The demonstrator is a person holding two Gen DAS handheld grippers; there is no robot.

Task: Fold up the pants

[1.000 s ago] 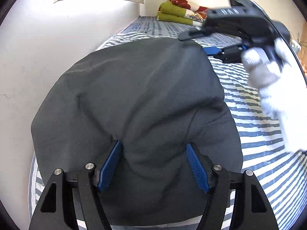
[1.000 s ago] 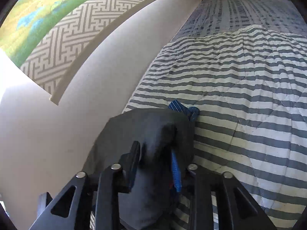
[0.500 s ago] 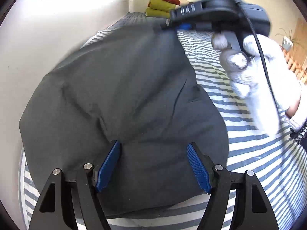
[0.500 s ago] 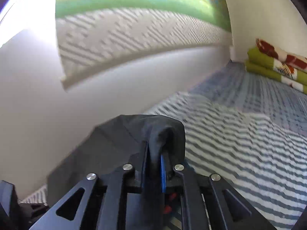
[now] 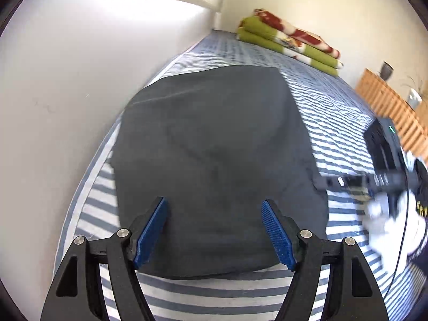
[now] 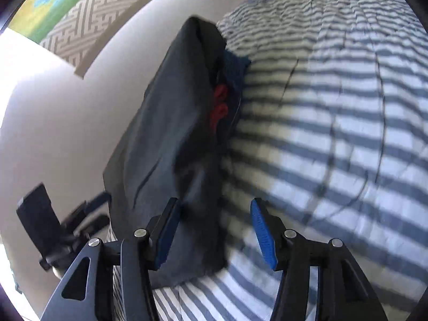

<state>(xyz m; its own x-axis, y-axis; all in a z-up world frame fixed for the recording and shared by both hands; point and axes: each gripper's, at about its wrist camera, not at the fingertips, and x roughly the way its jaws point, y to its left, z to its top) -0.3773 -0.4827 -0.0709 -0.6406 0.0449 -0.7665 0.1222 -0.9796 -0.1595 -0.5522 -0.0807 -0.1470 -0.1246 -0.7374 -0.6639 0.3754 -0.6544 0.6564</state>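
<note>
Left wrist view: left gripper (image 5: 214, 230) has its jaws wide apart, nothing clamped. Pants (image 5: 214, 165) lie flat just ahead of and under the fingertips, folded into a dark grey block on the striped quilt (image 5: 334, 123), with the wall close on the gripper's left. Right gripper (image 5: 355, 180) sits off to its right, blurred, carried in a white-gloved hand (image 5: 385, 214). Far ahead: a folded green-and-red blanket (image 5: 289, 40).

Right wrist view: right gripper (image 6: 215, 234) has just been opening; jaws now stand apart and the pads don't press on anything. The pants' near right corner (image 6: 192, 227) lies between them, hard by the left pad (whether it still touches I can't tell, frame is smeared). The stack runs straight ahead; red cord ends (image 6: 219, 107) and a blue knit band (image 6: 235, 64) poke out of its right edge.

Step in hand, my read: letting go of the laid-over fold. To do it well, back straight off without snagging the corner, then flatten the top layer and tuck the cords in.

Materials: pants are thin matte woven cloth, limp, with soft creases and rounded fold edges. Quilt is stitched, puffy, blue and white. Pads are blue ribbed rubber on black arms.
</note>
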